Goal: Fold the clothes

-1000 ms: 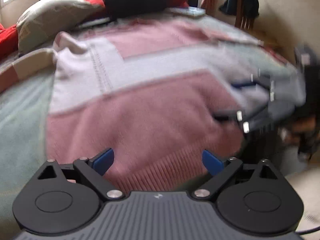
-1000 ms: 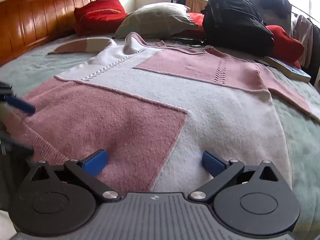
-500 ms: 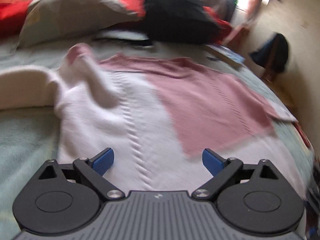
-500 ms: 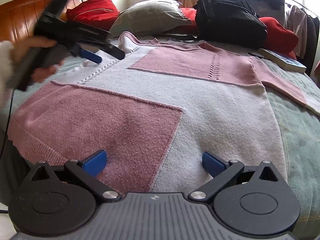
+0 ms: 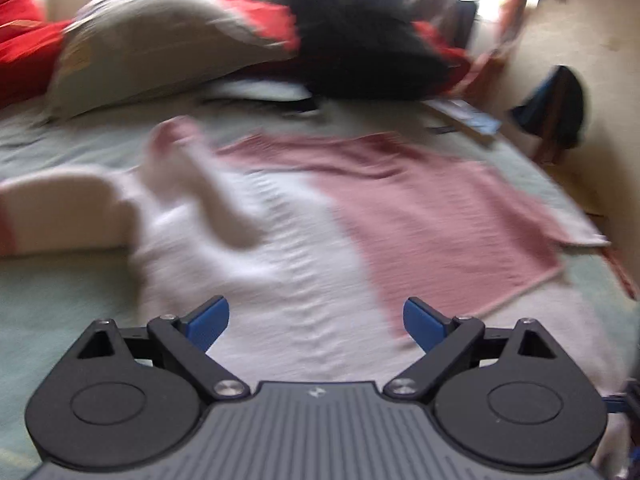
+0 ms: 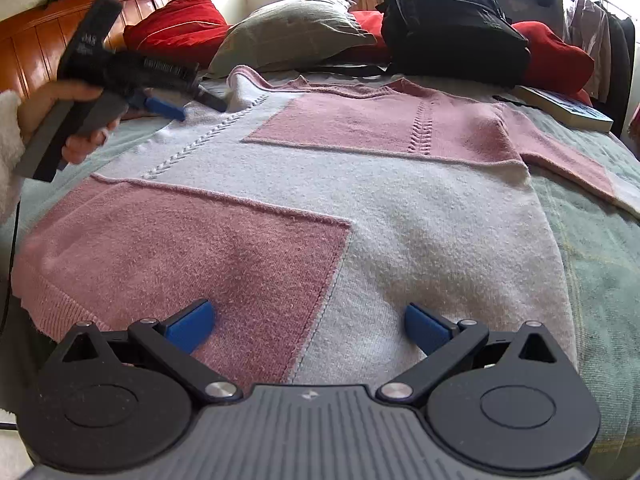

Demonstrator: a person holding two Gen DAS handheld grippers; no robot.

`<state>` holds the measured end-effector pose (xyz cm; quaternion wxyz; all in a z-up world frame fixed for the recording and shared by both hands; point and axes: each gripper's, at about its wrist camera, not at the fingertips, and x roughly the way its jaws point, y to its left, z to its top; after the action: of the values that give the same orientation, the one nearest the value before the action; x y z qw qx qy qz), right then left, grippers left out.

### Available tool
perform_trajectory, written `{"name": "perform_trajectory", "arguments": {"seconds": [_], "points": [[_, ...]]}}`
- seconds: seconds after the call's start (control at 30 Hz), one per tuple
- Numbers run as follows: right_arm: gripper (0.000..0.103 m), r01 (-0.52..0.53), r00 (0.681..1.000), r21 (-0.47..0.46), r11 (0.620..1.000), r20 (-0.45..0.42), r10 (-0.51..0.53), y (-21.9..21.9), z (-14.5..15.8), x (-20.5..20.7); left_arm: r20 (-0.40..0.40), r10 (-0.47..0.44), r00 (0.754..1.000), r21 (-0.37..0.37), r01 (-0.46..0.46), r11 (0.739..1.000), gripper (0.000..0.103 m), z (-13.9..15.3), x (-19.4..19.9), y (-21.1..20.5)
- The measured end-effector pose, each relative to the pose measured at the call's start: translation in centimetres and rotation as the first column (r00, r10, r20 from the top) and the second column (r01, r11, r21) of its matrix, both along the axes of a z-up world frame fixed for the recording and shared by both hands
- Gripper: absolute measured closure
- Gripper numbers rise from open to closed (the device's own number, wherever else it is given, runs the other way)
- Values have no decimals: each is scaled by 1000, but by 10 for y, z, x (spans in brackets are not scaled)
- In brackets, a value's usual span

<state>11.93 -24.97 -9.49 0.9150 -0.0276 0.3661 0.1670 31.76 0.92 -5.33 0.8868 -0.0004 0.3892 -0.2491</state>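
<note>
A pink and white knitted sweater (image 6: 400,208) lies spread flat, front up, on a green bed cover (image 6: 600,248). My right gripper (image 6: 310,326) hovers open over its hem, with nothing between the blue pads. A hand holds my left gripper (image 6: 196,105) open just above the sweater's left shoulder, close to the raised collar (image 6: 248,76). The left wrist view is blurred; there my left gripper (image 5: 316,320) stands open over the white chest part of the sweater (image 5: 280,264). One sleeve (image 5: 60,208) stretches off to the left, and the other sleeve (image 6: 568,160) lies out to the right.
At the head of the bed lie a beige pillow (image 6: 292,32), red cushions (image 6: 180,28), a black backpack (image 6: 452,28) and a book (image 6: 568,106). A wooden headboard (image 6: 24,48) stands at the left. Clothes (image 6: 596,40) hang at the right.
My left gripper has swung from the sweater's hem side up to its left shoulder near the collar, staying open. The right gripper has barely moved.
</note>
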Motion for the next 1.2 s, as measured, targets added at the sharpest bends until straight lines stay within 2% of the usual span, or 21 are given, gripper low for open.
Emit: {"name": "perform_trajectory", "arguments": {"seconds": [0.1,0.17,0.23,0.37,0.47,0.57,0.63,0.7,0.8,0.87,0.97,1.2], "points": [[0,1,1000,-1,1000,-1,-1,-1,1,0,12,-64,998,58,64,996,8,-2,-5,-24],[0,0,1000,-6,1000,0,0,-1,1,-1,-19,-42,999,126,44,991,8,-14,-4,-29],[0,1,1000,-6,1000,0,-1,-3,2,-2,-18,12,1000,164,-9,986,7,-22,-6,-16],[0,11,1000,12,1000,1,-11,-10,2,-5,-35,99,994,141,-94,986,8,-19,-16,16],[0,16,1000,24,1000,4,-17,-11,2,-6,-41,118,992,141,-111,984,8,-6,-31,28],[0,34,999,53,998,7,-35,-12,7,-8,-5,73,997,125,-72,990,8,12,-55,22],[0,43,999,80,996,7,-43,-14,11,-11,8,13,1000,101,-14,995,5,19,-70,14],[0,44,999,102,994,16,-46,-16,16,-15,12,-45,999,99,44,994,5,19,-86,3],[0,49,998,104,993,32,-53,-17,20,-22,-18,-81,997,129,83,988,5,8,-106,-9],[0,63,997,94,994,38,-66,-19,21,-26,-59,-61,996,165,70,984,5,-7,-113,-9],[0,93,995,86,992,32,-96,-27,19,-31,-40,-7,999,197,15,980,2,-19,-129,5],[0,202,979,92,975,-39,-199,-62,5,-32,-49,60,997,217,-48,975,1,-6,-156,28]]}}
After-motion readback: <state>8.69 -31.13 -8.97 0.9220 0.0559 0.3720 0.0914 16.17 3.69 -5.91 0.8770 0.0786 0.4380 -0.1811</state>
